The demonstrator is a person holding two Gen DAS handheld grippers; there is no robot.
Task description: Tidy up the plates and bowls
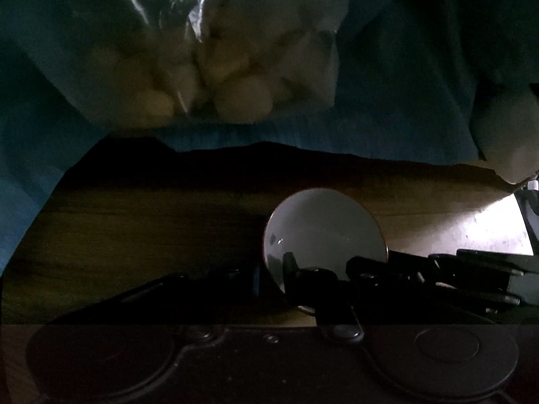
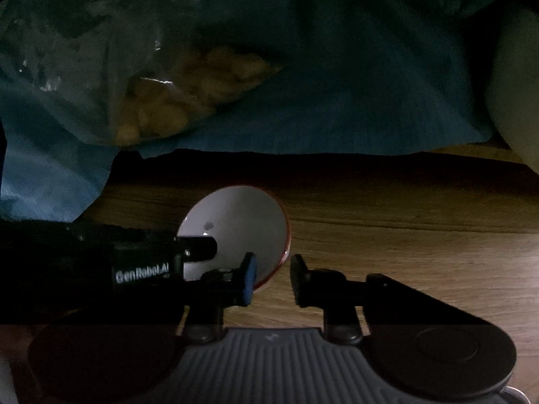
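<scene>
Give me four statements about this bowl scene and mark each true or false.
1. The bowl is white inside with a red rim. True.
2. The bowl sits on the blue cloth. False: it is on the bare wooden table, in front of the cloth.
3. The left gripper and the right gripper each straddle the bowl's rim. True.
4. The bowl holds food. False: it is empty; the pale pieces are in the clear bag on the cloth.
</scene>
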